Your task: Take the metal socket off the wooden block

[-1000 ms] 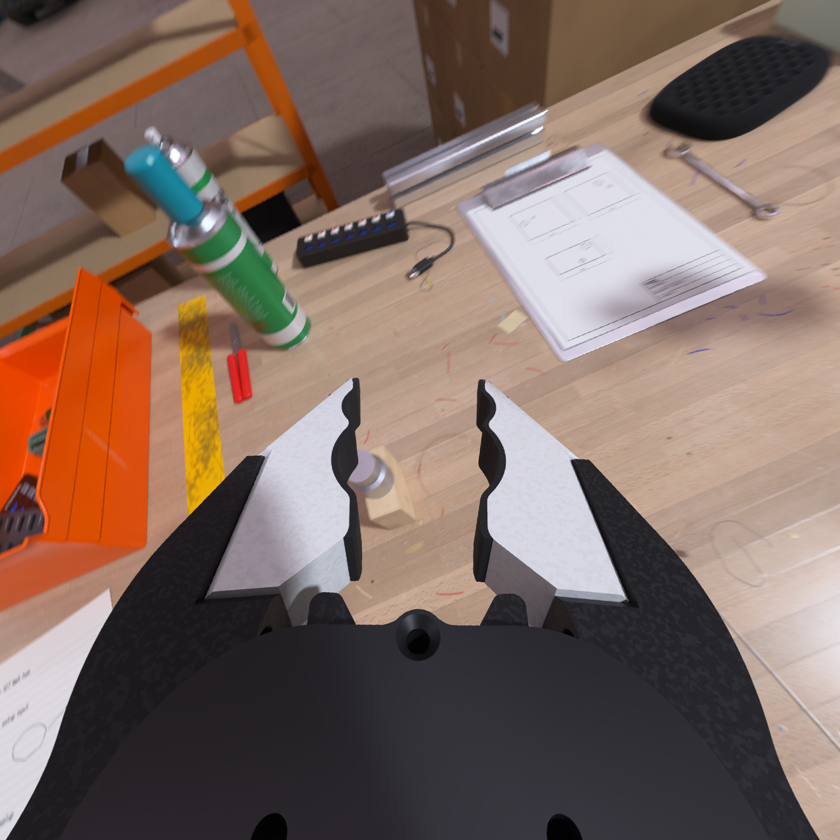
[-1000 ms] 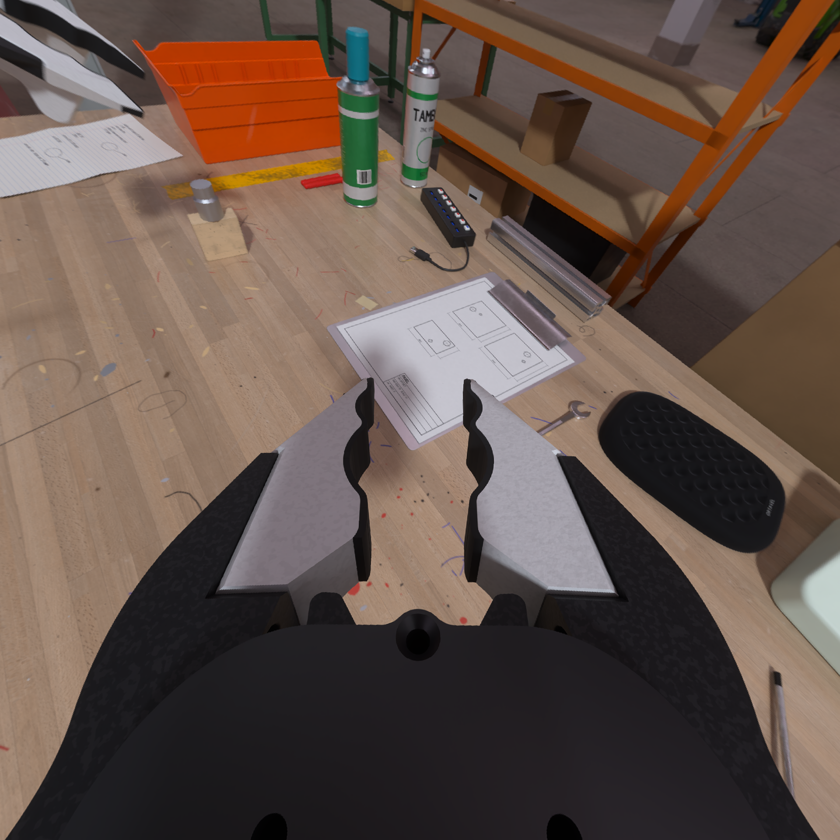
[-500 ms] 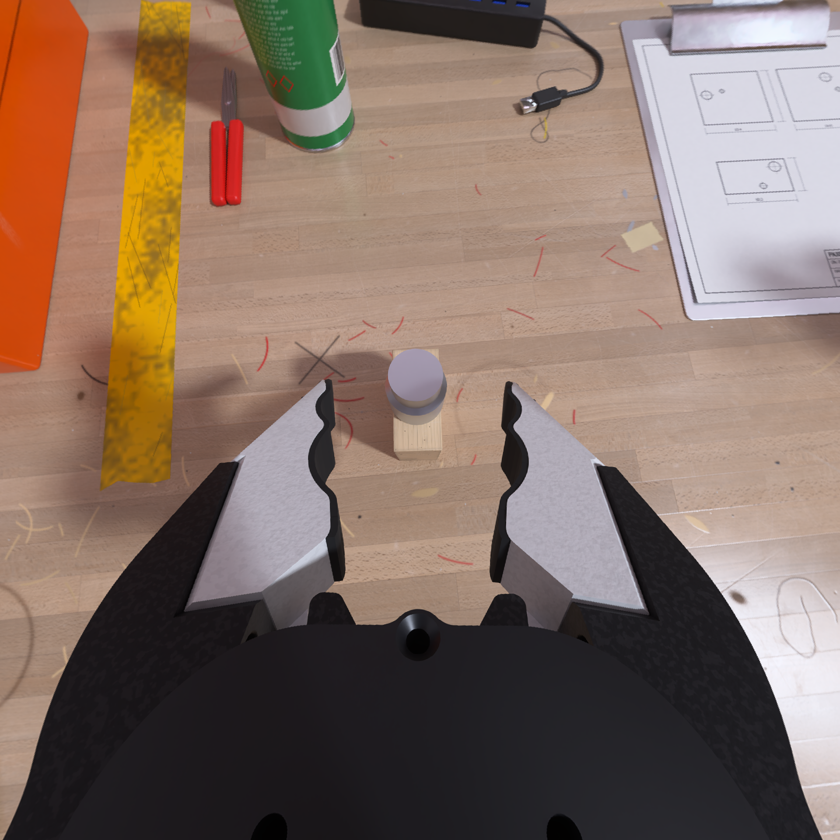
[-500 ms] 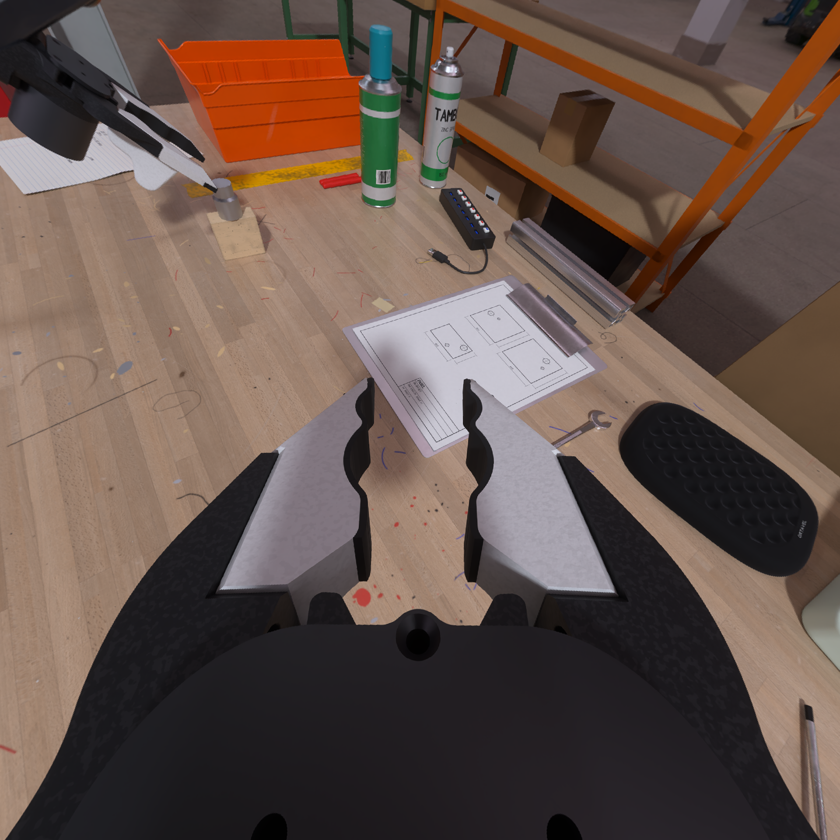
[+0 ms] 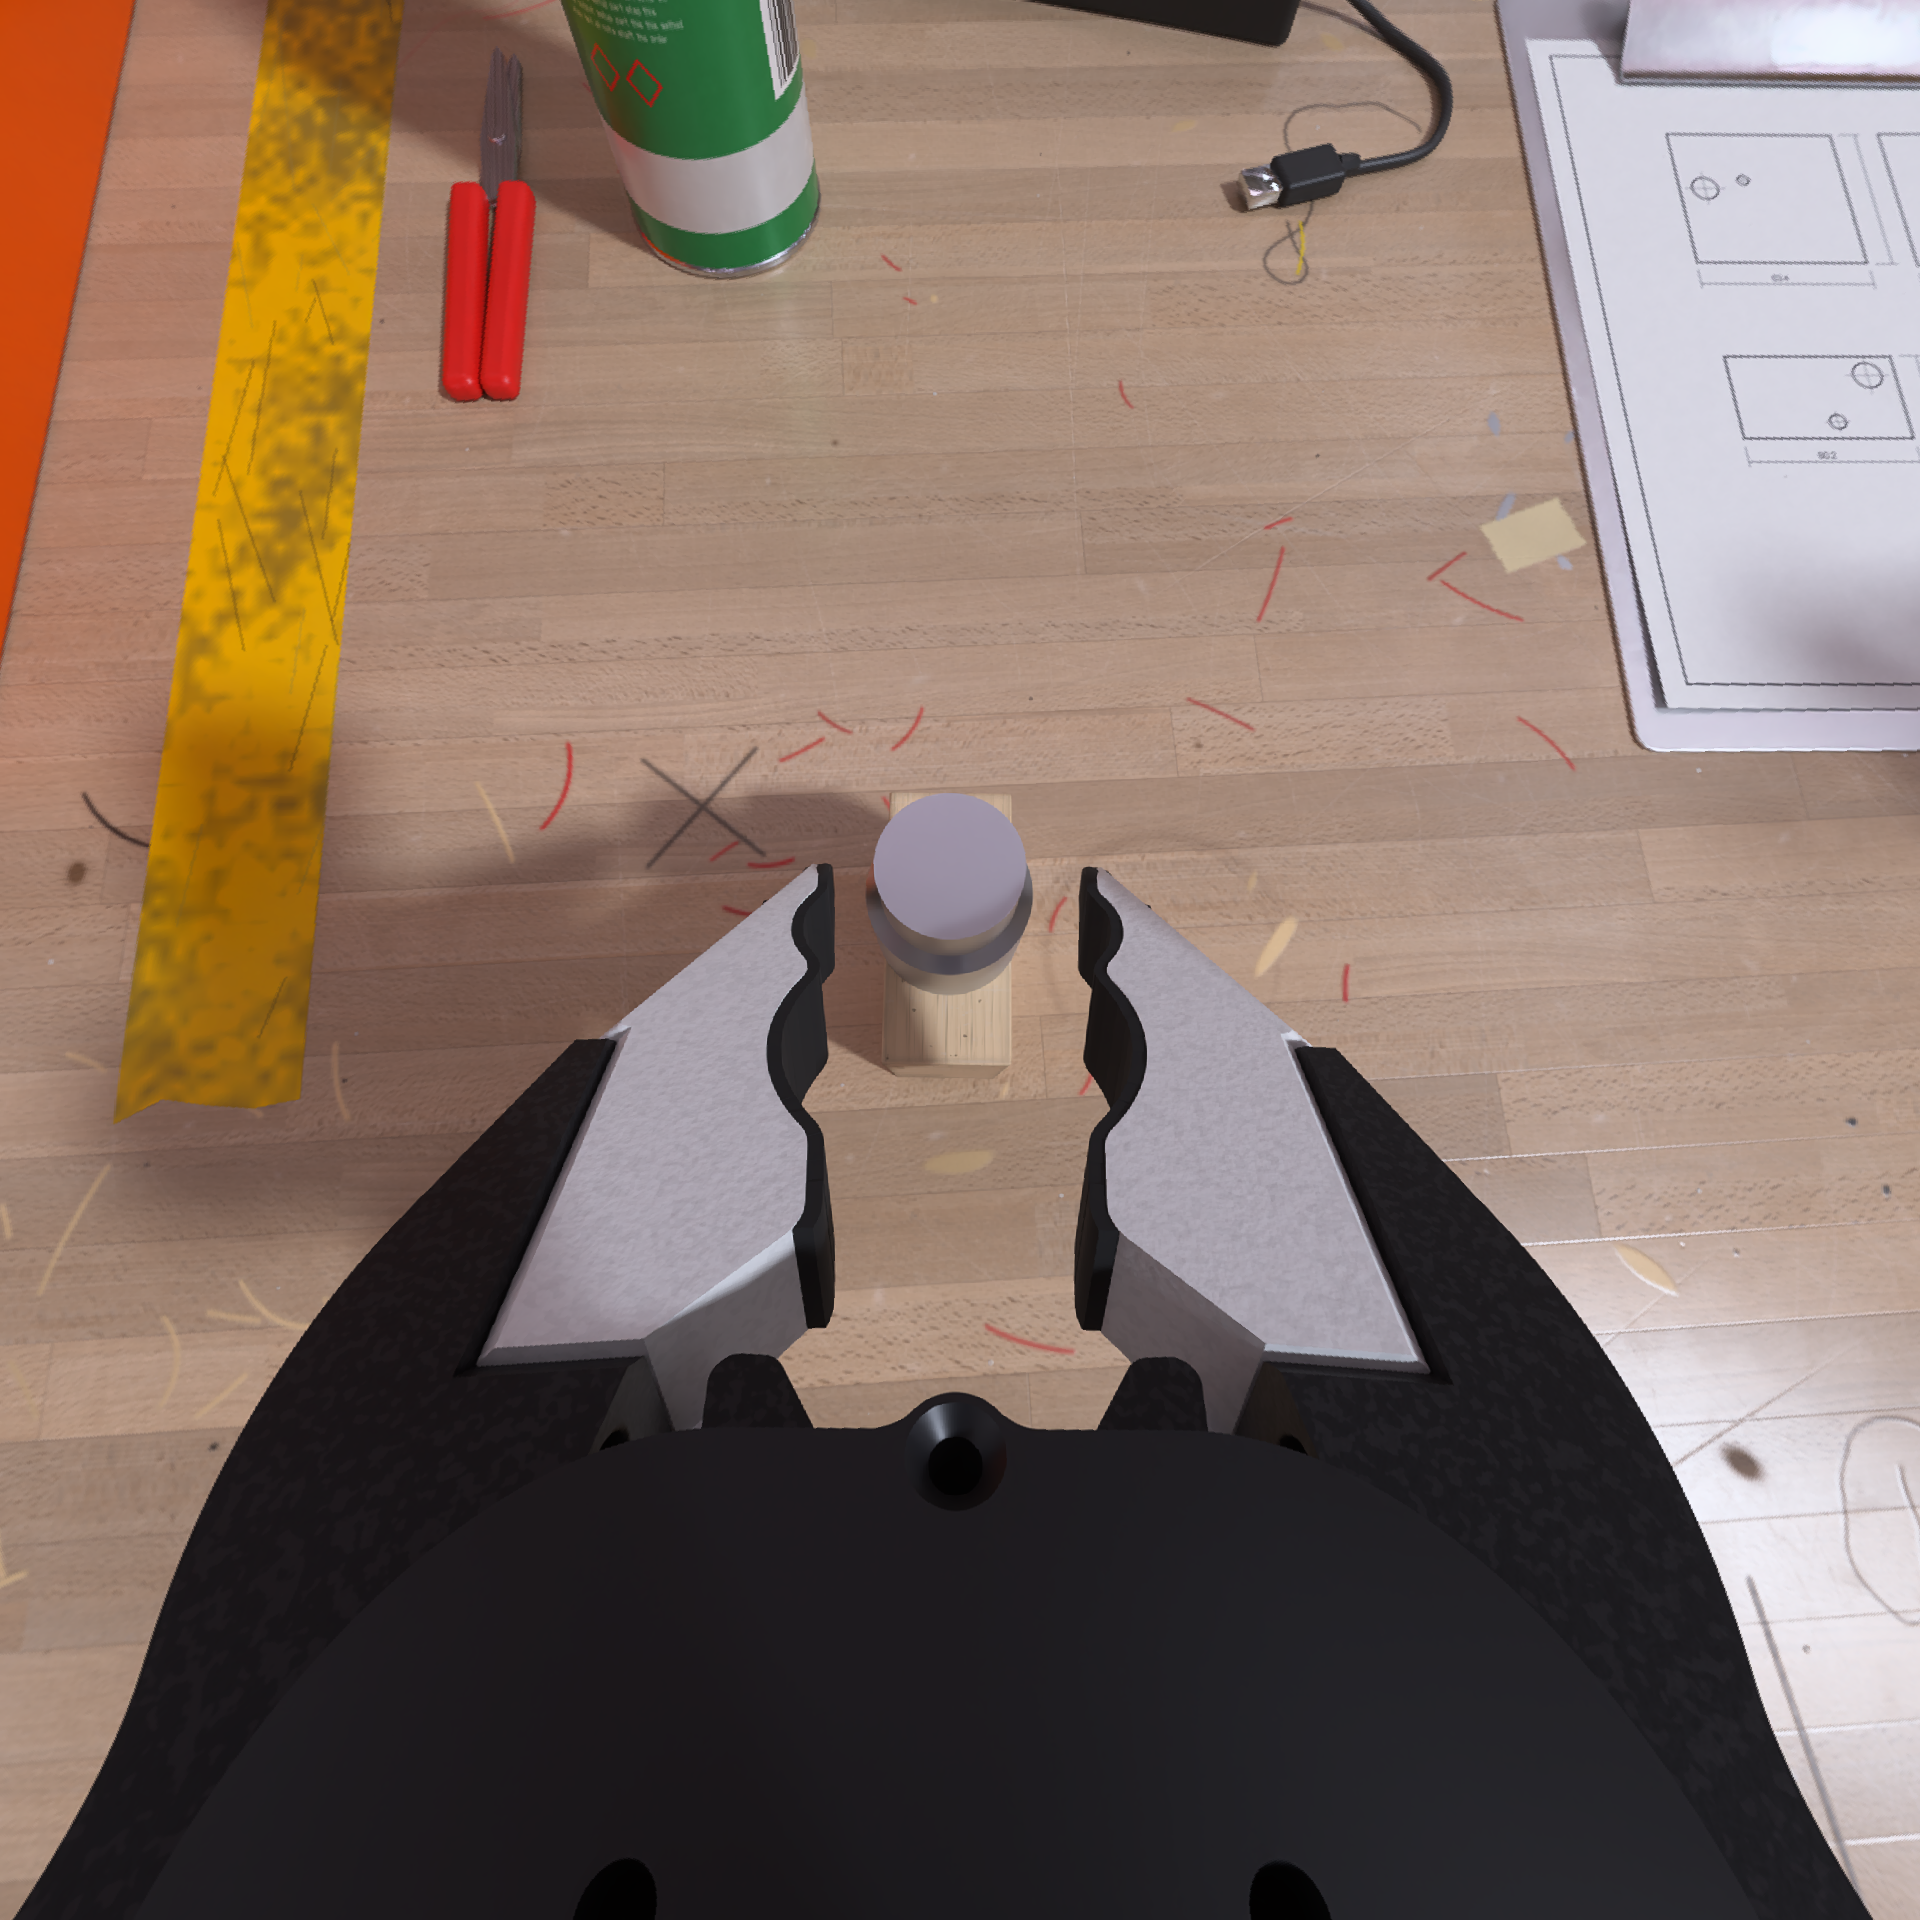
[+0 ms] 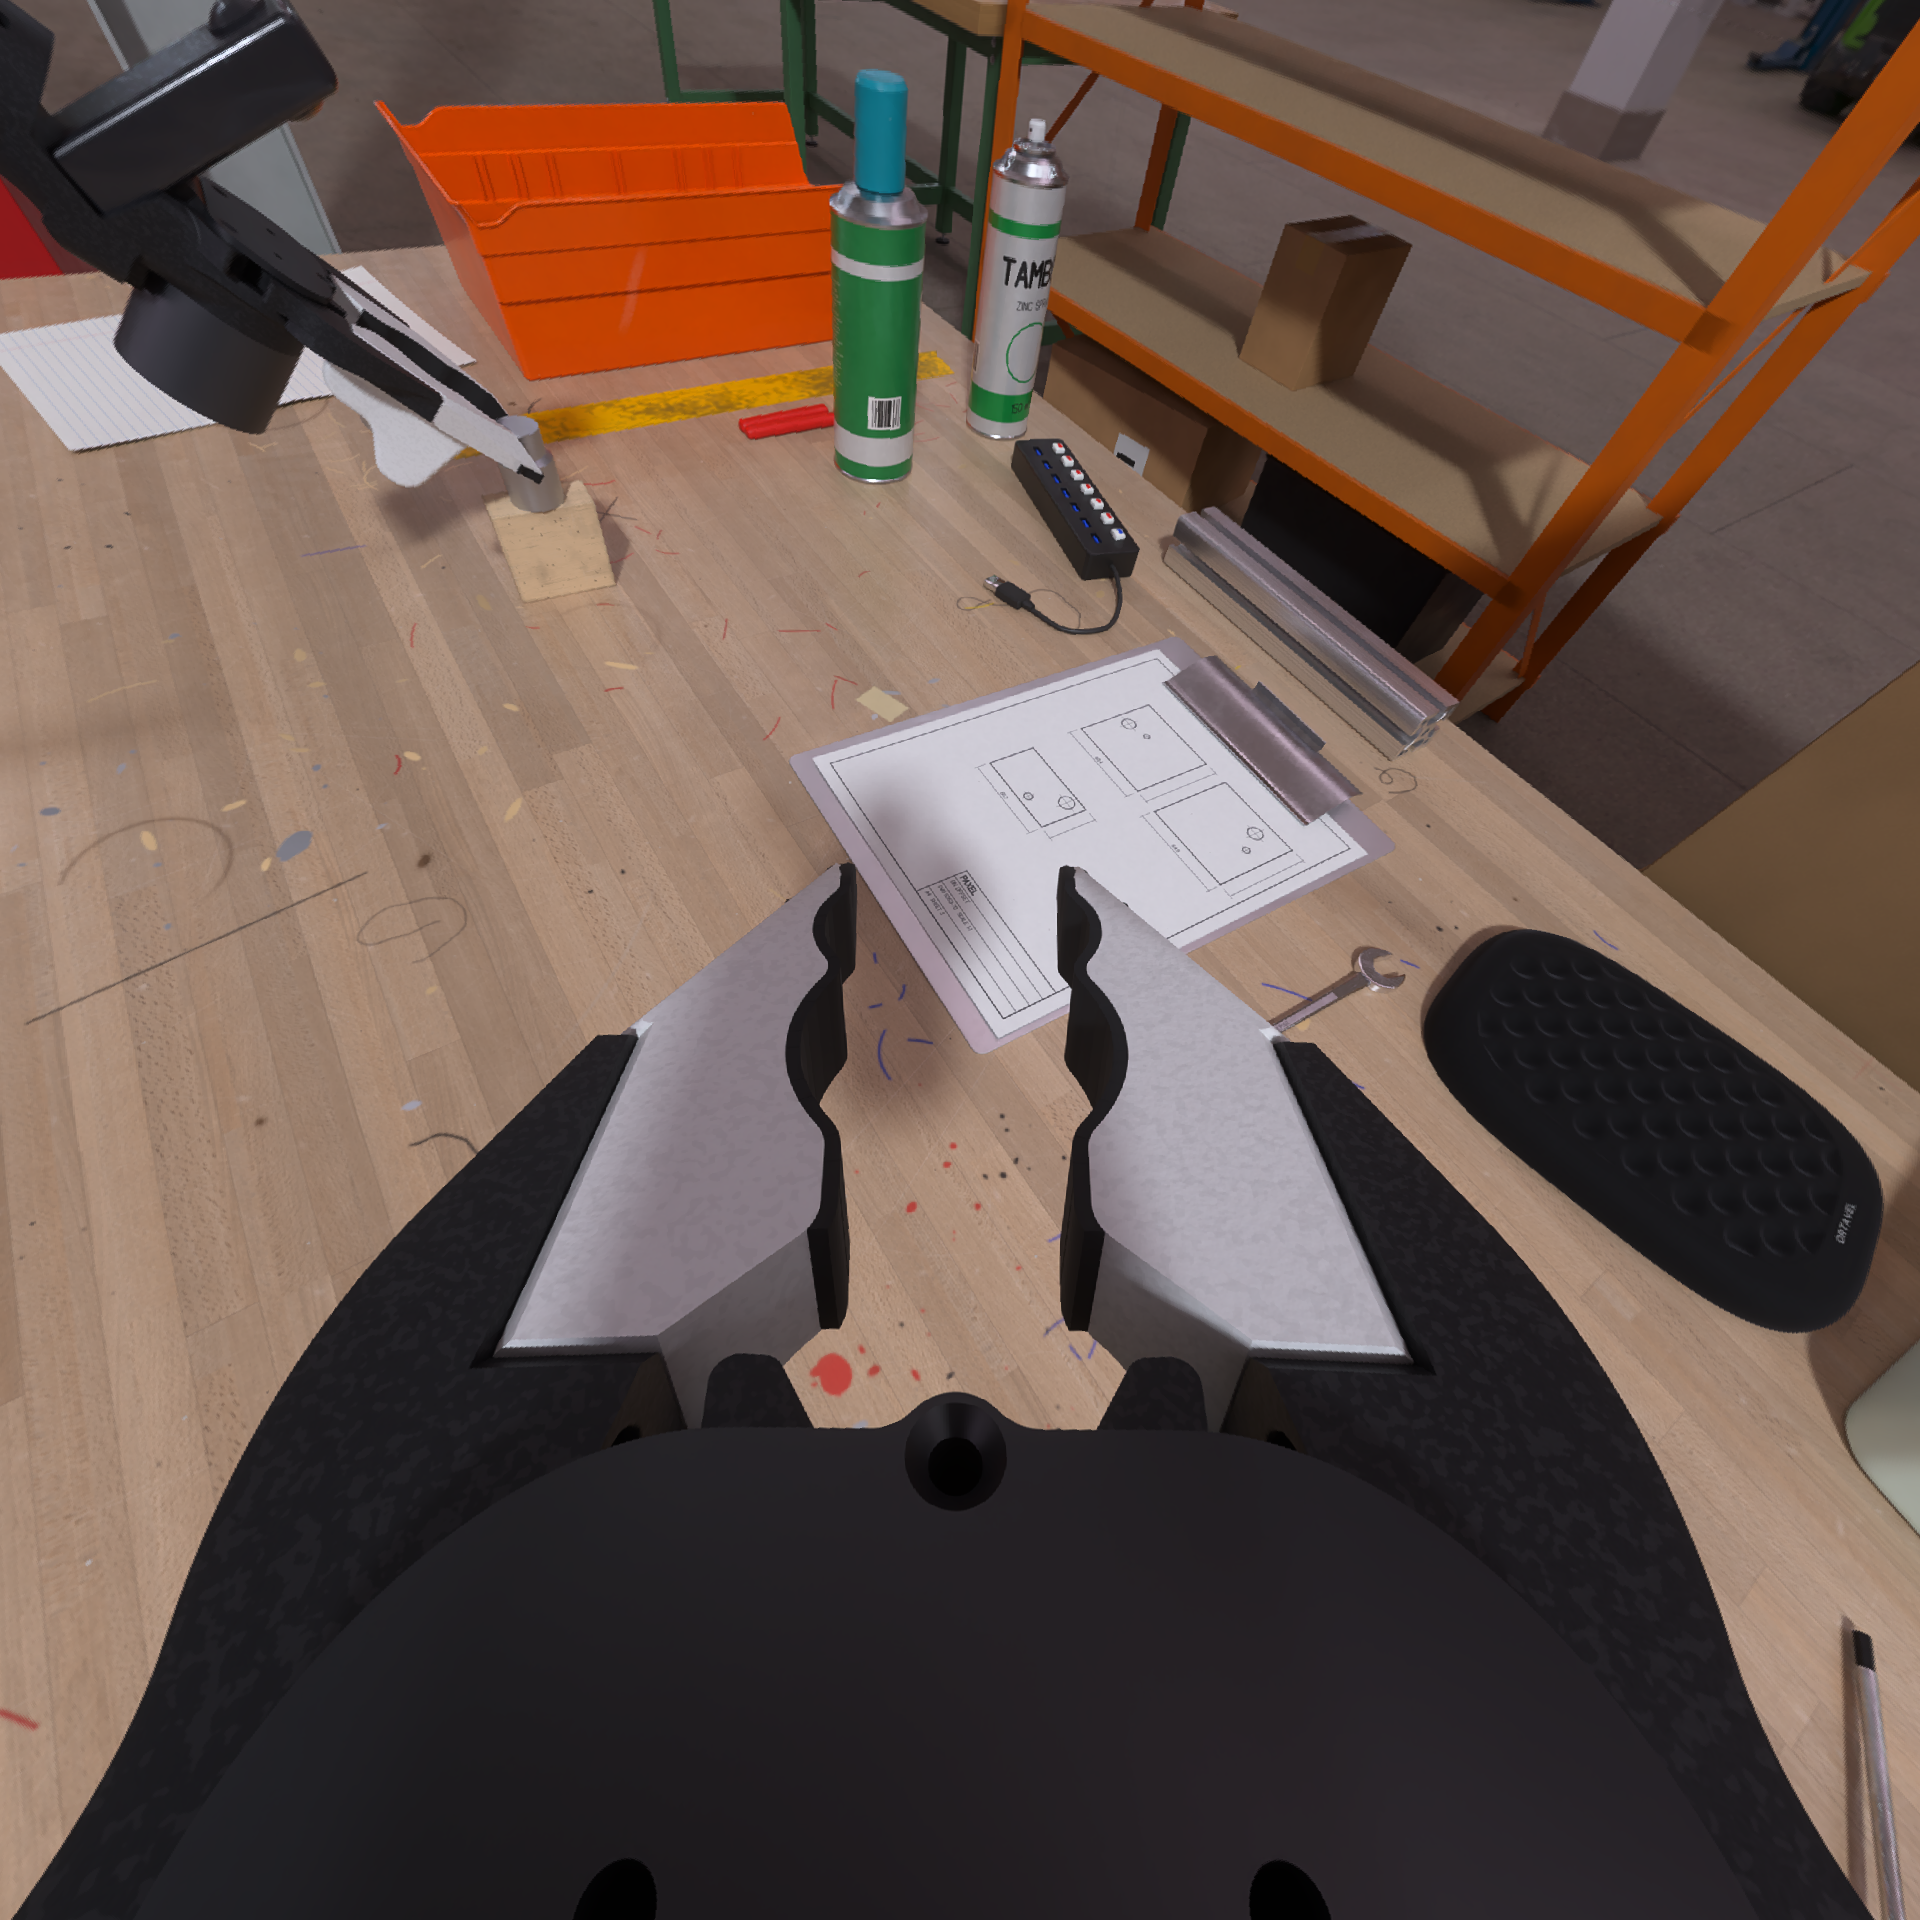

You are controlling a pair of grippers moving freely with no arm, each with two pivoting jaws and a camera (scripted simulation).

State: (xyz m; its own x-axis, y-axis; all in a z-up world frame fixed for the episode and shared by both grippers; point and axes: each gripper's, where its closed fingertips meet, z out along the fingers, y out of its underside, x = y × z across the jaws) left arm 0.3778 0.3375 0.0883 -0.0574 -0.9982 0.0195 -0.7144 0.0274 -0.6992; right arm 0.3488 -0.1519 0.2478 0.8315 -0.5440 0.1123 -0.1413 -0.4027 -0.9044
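Straddling the metal socket on its wooden block, left hand-held gripper spread wide, gaps either side.

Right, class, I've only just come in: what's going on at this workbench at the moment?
The left hand-held gripper is open, its fingertips on either side of the metal socket, which stands upright on the wooden block. It has not closed on it yet. The right hand-held gripper hangs open and empty near the clipboard.

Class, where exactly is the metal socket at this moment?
In the left wrist view, the grey cylindrical metal socket stands upright on the small pale wooden block, between the open left tool's fingertips.
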